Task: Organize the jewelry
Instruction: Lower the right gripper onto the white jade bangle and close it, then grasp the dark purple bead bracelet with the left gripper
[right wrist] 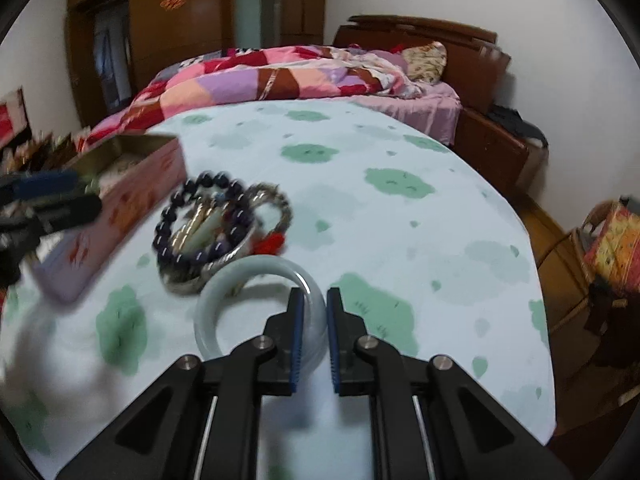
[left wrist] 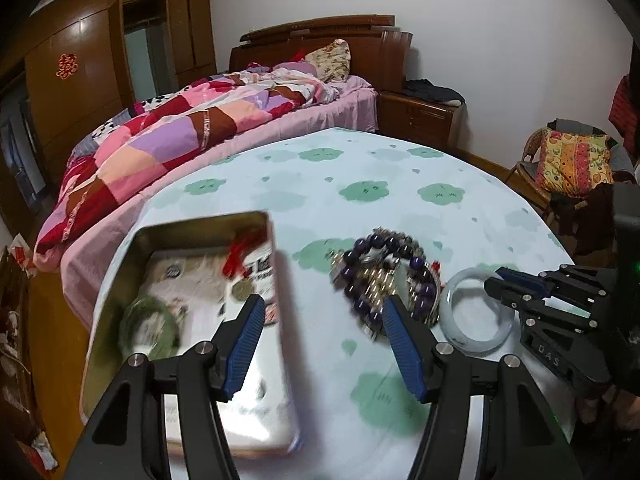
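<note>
One pale bangle (right wrist: 256, 276) sits clamped in my right gripper (right wrist: 313, 336), my left gripper (left wrist: 324, 344) is wide and empty, so next I carry it carefully into the tin box (left wrist: 120, 264).

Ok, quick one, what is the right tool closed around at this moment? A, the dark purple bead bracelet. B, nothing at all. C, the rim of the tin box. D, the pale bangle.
D: in the right wrist view the right tool has its pads on either side of the pale bangle's band, while the purple bead bracelet and the tin box lie apart from it.
</note>
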The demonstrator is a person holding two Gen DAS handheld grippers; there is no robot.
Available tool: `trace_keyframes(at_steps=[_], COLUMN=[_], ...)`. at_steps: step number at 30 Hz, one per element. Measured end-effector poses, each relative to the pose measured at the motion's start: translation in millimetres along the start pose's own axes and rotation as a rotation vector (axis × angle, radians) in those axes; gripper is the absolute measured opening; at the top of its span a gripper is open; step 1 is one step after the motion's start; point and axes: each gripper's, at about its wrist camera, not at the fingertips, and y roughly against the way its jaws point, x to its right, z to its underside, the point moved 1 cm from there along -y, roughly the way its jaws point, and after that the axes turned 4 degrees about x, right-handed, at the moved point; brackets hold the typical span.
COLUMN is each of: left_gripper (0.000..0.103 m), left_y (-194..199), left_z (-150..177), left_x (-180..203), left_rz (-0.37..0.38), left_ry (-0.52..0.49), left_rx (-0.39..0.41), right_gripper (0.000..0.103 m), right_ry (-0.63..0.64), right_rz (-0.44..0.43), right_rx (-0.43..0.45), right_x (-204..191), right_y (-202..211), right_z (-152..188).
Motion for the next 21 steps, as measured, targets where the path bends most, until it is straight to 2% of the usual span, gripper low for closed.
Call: trace_keyframes(at_steps=[3,5,7,9,21], left_gripper=[0.061,0.056,0.038,0.033,0.032], left_y=[-14,-22,-34,-42,-64], left_z=[-7,-10,-10,-10,-7], left_x=[9,15,18,19,21], left_rz=[0.008,-0.006,-0.020,-0.026,-0.021], left_ry=[-0.018,-0.038,-0.052,-0.058,-0.040], left_rx=[-0.023,-0.034,-0.065,-0.089,-0.151], right_gripper=[0.013,0.013,0.013,0.013,0.013], right_ry=[-0.003,-0.018,-0.017,-0.016,-0.031], right_rz=[0.017,0.004,0.001,-0.002,-0.030], right_rx=[0.012,0.012,0.021,0.022,0.017], right_x=[3,5,5,5,9], right_y=[-1,-2,0,0,-2], right_z=[-4,-5,-4,-5,-5])
